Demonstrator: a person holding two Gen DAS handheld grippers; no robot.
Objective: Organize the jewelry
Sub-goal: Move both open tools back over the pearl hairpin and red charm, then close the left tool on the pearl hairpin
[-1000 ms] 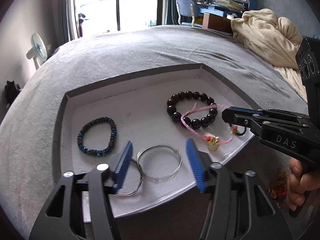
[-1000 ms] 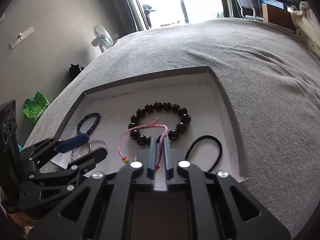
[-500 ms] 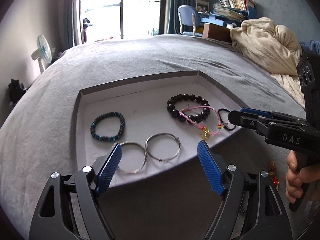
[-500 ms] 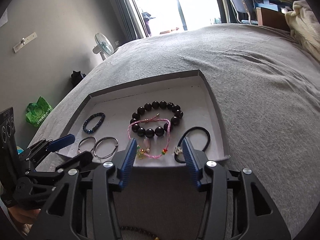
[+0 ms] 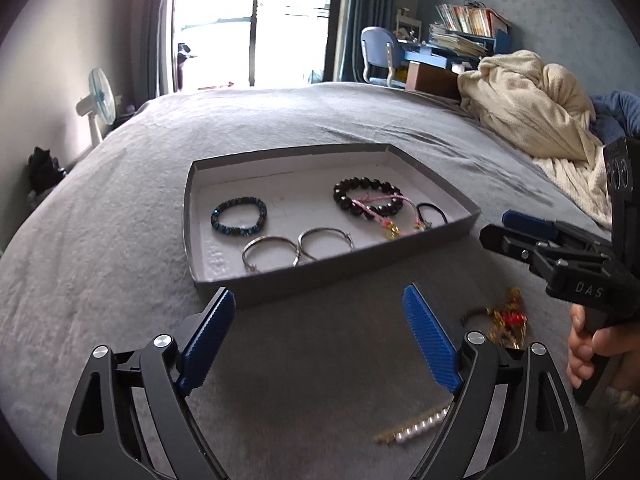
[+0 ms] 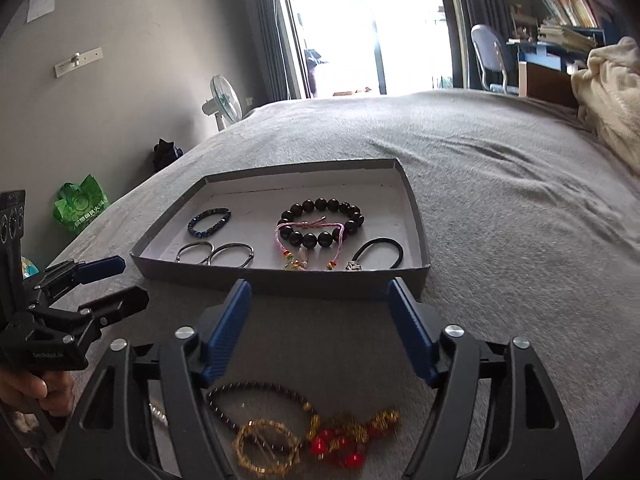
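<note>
A: How do the two tongs stand?

B: The left gripper (image 5: 316,344) has its blue ribbed fingers spread wide, holding nothing. The right gripper (image 6: 320,330) is likewise wide apart and empty.

A: And the jewelry?

B: Ahead of both tongs sits the shallow grey cardboard tray with a white floor (image 6: 280,286) on the grey bedspread (image 6: 500,184). Inside, straight ahead of the right tongs, a dark round-bead bracelet (image 6: 322,222) lies with a pink braided cord bracelet (image 6: 308,244) draped over it. A black elastic hair tie (image 6: 378,254) lies just to their right. Two thin silver bangles (image 5: 298,248) touch each other at the near edge, ahead of the left tongs, with a blue-and-black beaded bracelet (image 5: 239,222) beyond them.

A: Anything outside the tray?

B: Below the right fingers lie a dark small-bead necklace with gold and red ornaments (image 6: 304,432). Near the left tongs' right finger rests a pearl hair clip (image 5: 412,428).
</note>
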